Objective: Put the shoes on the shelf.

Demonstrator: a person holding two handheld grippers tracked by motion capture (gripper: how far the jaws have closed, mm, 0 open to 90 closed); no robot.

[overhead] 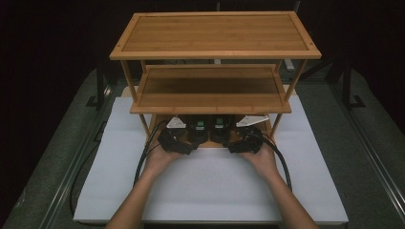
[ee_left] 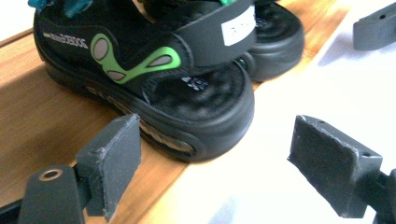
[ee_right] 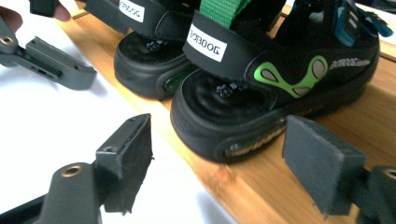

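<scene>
Two black sandals with green trim stand side by side on the bottom board (ee_left: 37, 121) of a wooden shelf rack (overhead: 215, 33). In the high view the left sandal (overhead: 198, 127) and the right sandal (overhead: 220, 127) sit under the middle shelf. My left gripper (overhead: 184, 139) is open just in front of the left sandal's heel (ee_left: 196, 107); its jaws stand wide and hold nothing (ee_left: 219, 163). My right gripper (overhead: 240, 141) is open in front of the right sandal's heel (ee_right: 233, 112), also with nothing between its jaws (ee_right: 224, 163).
The rack stands on a white mat (overhead: 210, 191) over a grey table. Its middle shelf (overhead: 210, 88) overhangs the sandals closely. Rack legs (overhead: 144, 123) flank the bottom board. Each gripper's cable (overhead: 143, 160) trails back along the mat. The other sandal (ee_left: 275, 32) lies just beyond.
</scene>
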